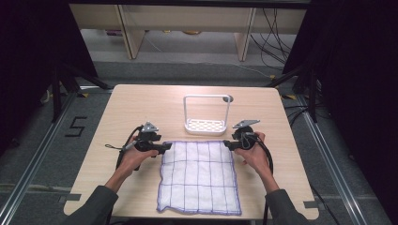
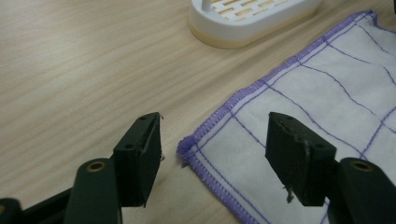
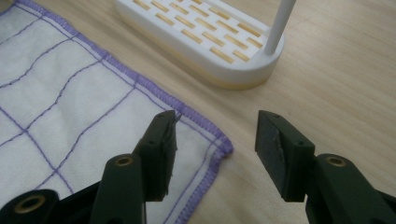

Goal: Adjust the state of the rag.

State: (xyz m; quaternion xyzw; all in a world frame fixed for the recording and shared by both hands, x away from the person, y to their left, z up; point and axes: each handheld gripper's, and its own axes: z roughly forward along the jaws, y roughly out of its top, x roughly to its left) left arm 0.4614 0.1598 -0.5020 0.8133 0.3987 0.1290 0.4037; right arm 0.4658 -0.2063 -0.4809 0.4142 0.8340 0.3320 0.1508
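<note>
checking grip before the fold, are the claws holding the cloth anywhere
Nothing is held. The left claw and right claw stand open at the far corners of the cloth, which lies flat.

- Cloth (image 1: 198, 177): white woven square with a purple stitched hem and a thin purple grid.
- State: spread flat in a single layer, near hem slightly wavy.
- Position: near middle of the worktop (image 1: 141, 101); far edge lies just short of the white rack (image 1: 206, 125), far corners exposed.
</note>
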